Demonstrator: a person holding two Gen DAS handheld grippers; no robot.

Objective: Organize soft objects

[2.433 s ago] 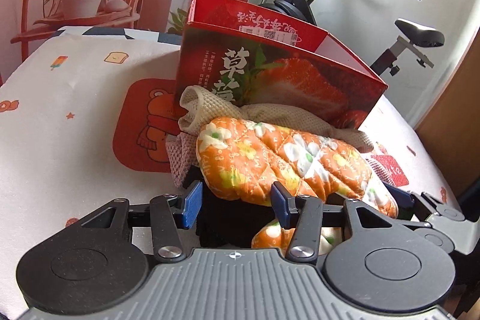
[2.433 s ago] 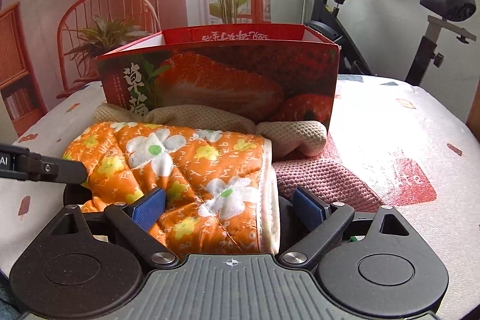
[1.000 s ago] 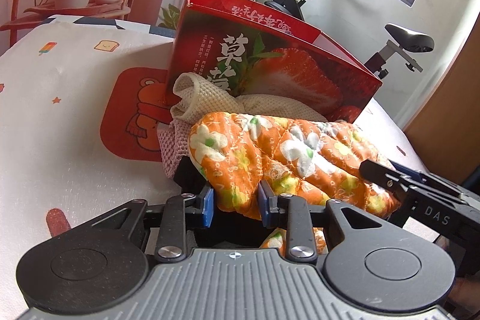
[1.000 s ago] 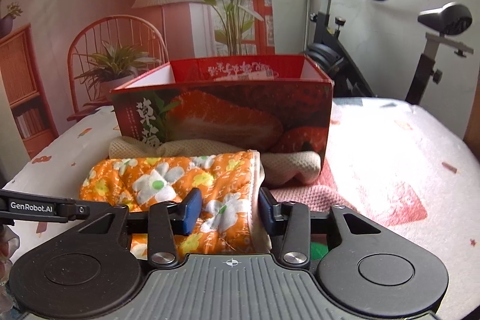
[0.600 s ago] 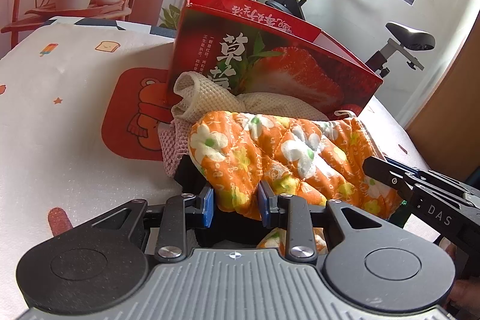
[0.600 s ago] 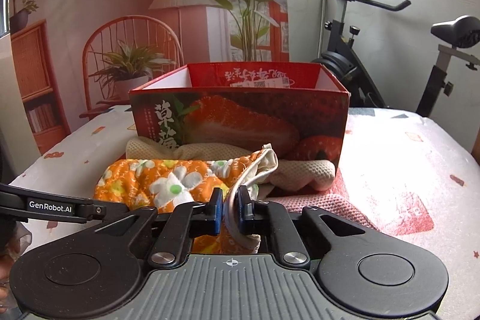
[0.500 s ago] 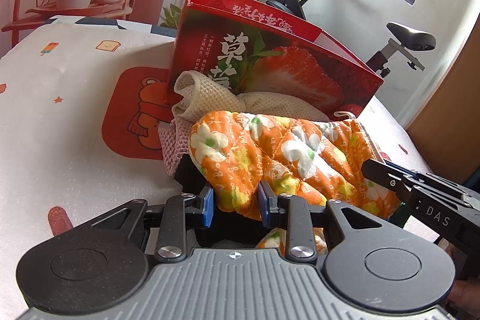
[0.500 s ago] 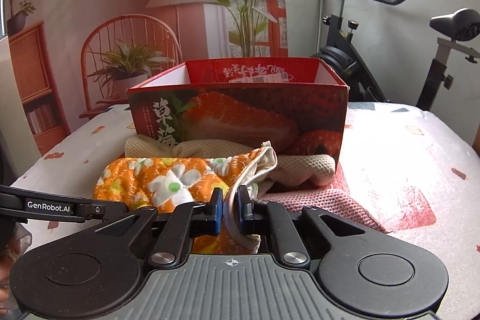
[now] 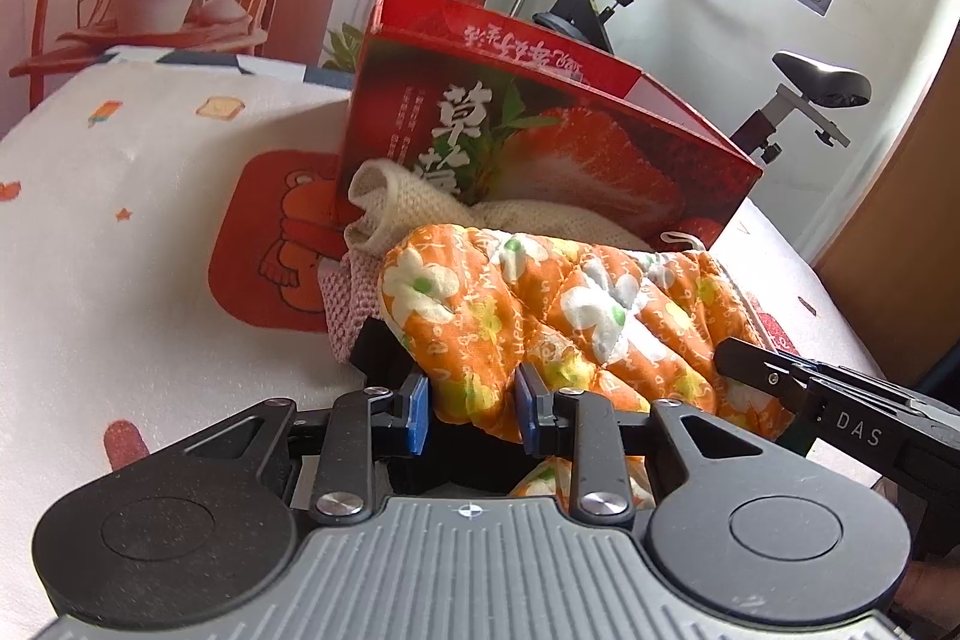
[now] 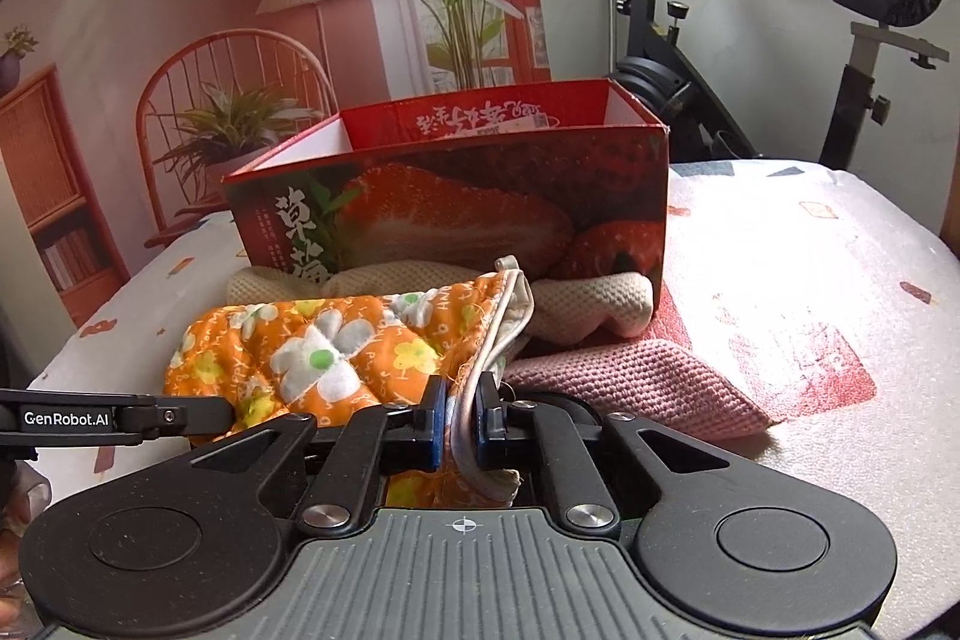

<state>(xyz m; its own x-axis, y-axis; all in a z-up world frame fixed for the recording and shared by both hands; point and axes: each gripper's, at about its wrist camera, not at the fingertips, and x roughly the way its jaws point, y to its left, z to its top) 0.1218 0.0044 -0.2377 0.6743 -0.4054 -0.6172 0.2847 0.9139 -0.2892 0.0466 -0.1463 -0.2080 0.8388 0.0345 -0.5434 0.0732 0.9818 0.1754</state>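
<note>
— What were the two grippers doing at the bench (image 9: 120, 232)?

— Both had hold of the orange floral oven mitt (image 9: 540, 304), which lay on top of a cream knitted cloth (image 10: 600, 304) and a pink knitted cloth (image 10: 630, 382), just in front of the red strawberry box (image 10: 480, 214). The left gripper (image 9: 471, 415) had its jaws drawn narrow, pinching a bunched fold at the mitt's rounded end. The right gripper (image 10: 461, 427) had its jaws nearly together, clamped on the mitt's pale bound cuff.

— Was the box in use?

— It stood open-topped behind the pile. From where I stood I could not see inside it.

— So the step was lifting the mitt?

— That was my reading: a two-ended lift, likely towards the box. Done well, both hands would rise together and level, keeping the quilted cloth lightly taut so it peeled off the knits without dragging them along.

— Any weak point?

— The right grip looked thin, on the binding alone. A sharp pull there could slip it free, so a slow, even raise seemed wise.
</note>
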